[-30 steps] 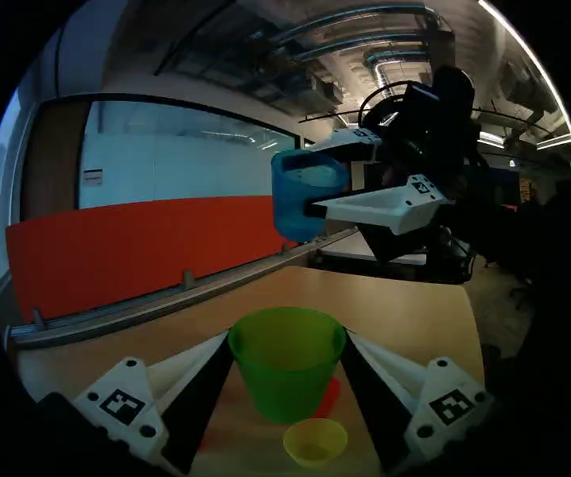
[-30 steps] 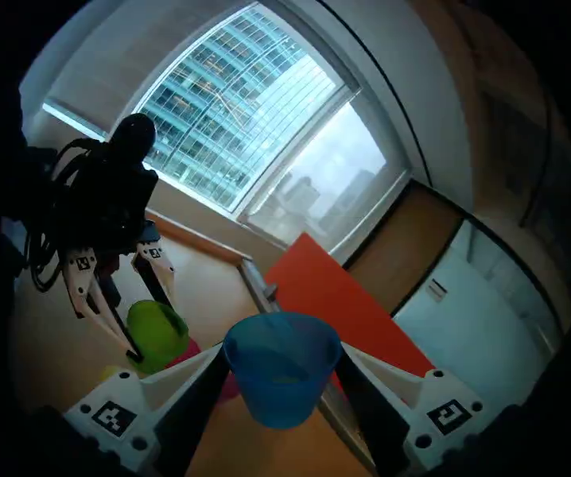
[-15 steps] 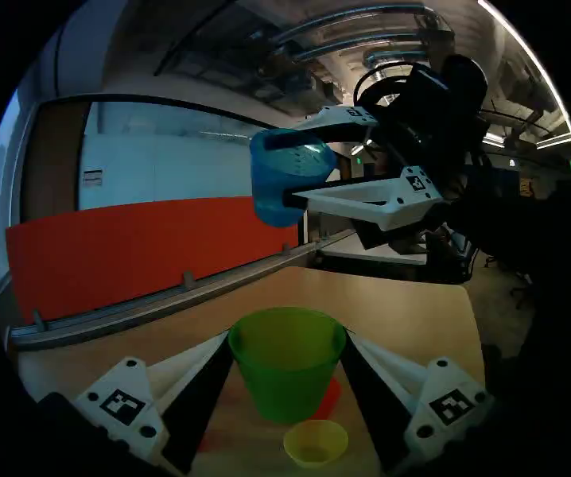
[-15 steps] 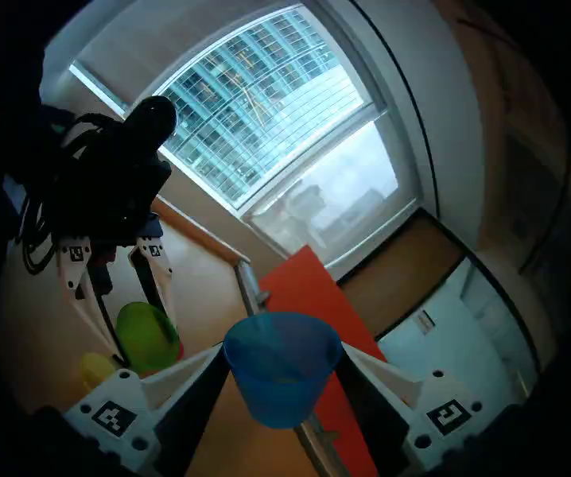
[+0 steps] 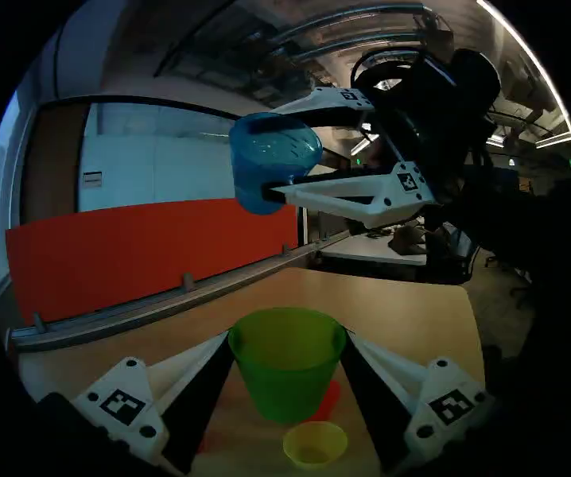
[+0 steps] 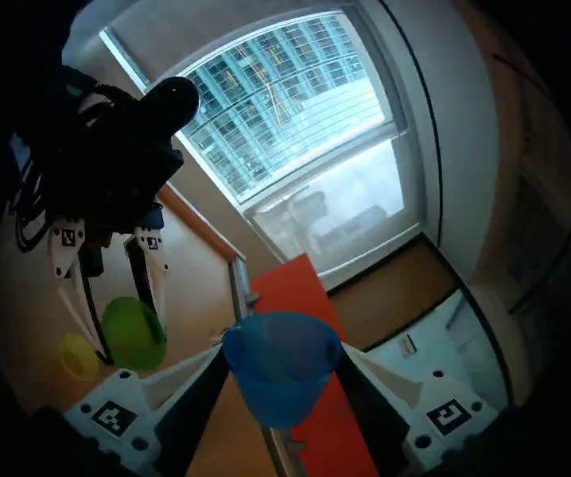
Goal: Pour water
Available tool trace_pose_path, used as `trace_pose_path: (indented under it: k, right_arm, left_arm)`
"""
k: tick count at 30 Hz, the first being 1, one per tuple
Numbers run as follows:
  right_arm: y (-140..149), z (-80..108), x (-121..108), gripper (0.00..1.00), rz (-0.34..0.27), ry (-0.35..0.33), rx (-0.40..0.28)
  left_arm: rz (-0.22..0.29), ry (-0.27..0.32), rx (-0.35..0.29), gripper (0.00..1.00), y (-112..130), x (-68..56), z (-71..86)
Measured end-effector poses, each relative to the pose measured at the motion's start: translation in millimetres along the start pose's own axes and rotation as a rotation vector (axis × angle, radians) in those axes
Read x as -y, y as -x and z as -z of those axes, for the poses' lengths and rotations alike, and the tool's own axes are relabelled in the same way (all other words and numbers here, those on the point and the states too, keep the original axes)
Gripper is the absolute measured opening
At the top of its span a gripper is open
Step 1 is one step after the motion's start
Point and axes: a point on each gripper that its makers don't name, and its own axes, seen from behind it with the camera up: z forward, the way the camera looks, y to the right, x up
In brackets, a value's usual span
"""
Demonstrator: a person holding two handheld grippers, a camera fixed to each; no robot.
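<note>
Blue cup [image 6: 281, 381] pinched between fingers of right gripper [image 6: 281, 354], held high and tilted, water level not discernible.
Sits up ahead of left gripper [image 5: 287, 338], whose fingers clamp green cup [image 5: 287, 362] just over table [image 5: 397, 302], yellow cup [image 5: 315, 444] below the fingertips. Probable trouble: pouring from this height and offset, so splashing or missing the green rim; tilted blue cup slipping in a light pinch.
</note>
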Motion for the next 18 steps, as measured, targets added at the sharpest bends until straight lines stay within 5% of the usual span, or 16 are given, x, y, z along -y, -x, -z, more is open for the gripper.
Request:
trace_pose_path:
  k: [18]
  right_arm:
    - [-4, -4.2, -11, 0.91, 0.09, 0.035, 0.001]
  left_arm:
    - [-0.005, 0.006, 0.002, 0.88, 1, -2.3, 1.7]
